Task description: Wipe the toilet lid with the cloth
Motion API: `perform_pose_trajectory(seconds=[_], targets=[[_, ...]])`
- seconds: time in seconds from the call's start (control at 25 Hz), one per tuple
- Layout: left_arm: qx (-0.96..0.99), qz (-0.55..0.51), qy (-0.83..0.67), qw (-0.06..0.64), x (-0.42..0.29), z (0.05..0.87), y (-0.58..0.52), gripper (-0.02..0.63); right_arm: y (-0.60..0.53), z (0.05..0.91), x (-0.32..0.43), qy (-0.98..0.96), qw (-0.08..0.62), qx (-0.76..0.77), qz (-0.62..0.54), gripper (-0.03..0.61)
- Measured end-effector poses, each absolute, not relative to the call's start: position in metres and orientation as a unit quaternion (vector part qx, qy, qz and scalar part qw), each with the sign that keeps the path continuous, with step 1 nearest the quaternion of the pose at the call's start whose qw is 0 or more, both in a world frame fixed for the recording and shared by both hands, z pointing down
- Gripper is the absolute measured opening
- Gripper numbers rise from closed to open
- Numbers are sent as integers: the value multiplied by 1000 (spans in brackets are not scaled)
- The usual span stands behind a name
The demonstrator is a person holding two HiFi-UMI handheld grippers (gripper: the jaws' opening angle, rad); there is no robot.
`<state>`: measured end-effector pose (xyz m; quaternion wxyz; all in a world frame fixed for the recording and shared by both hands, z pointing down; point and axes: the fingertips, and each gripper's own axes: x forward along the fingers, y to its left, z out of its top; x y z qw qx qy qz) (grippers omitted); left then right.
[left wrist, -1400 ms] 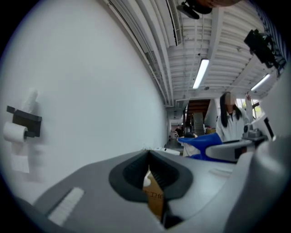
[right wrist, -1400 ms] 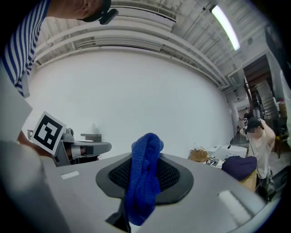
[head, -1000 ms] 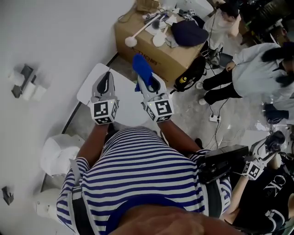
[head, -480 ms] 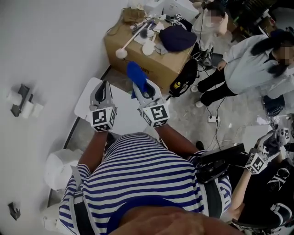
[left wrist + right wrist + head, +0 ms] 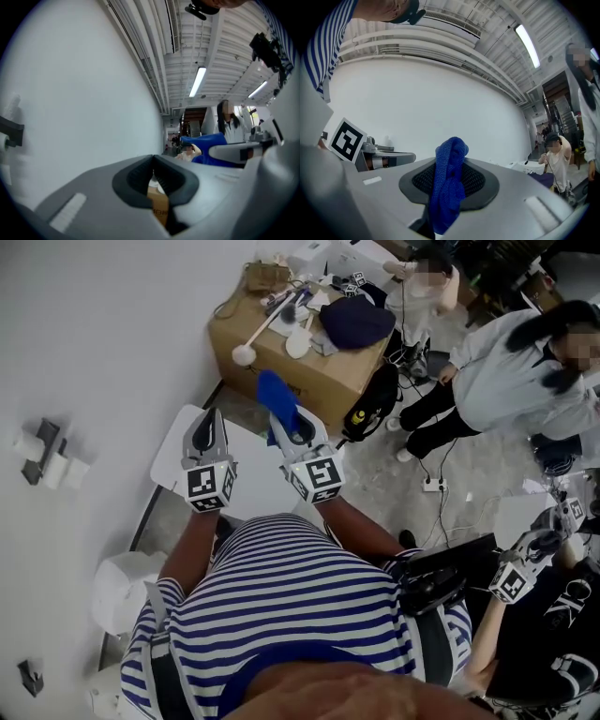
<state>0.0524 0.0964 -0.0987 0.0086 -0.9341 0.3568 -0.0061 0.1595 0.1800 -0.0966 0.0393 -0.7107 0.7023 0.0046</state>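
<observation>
The white toilet lid (image 5: pixel 255 474) lies closed below both grippers in the head view. My right gripper (image 5: pixel 287 424) is shut on a blue cloth (image 5: pixel 277 394), which sticks up past the jaw tips above the lid's far right edge. In the right gripper view the cloth (image 5: pixel 450 159) hangs bunched between the dark pads of the right gripper (image 5: pixel 449 183). My left gripper (image 5: pixel 209 416) hovers over the lid's left part. It is shut with nothing in it; in the left gripper view (image 5: pixel 153 164) its pads meet at the tips.
A cardboard box (image 5: pixel 309 362) with brushes and a dark cap stands just beyond the lid, a black bag (image 5: pixel 375 399) beside it. People stand at the right. A paper holder (image 5: pixel 42 451) hangs on the left wall. The white tank (image 5: pixel 122 577) is at my left.
The head view has shifted a little. Both grippers stay at about the same place over the lid, and the right one keeps the cloth.
</observation>
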Motion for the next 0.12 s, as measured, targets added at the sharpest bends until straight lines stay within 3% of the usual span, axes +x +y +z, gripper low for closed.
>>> perform_pose_trajectory(seconds=[0.12], targets=[[-935,-5,355,9,48,-100,98,3,183,-95,154,702,37,-712,3,110]])
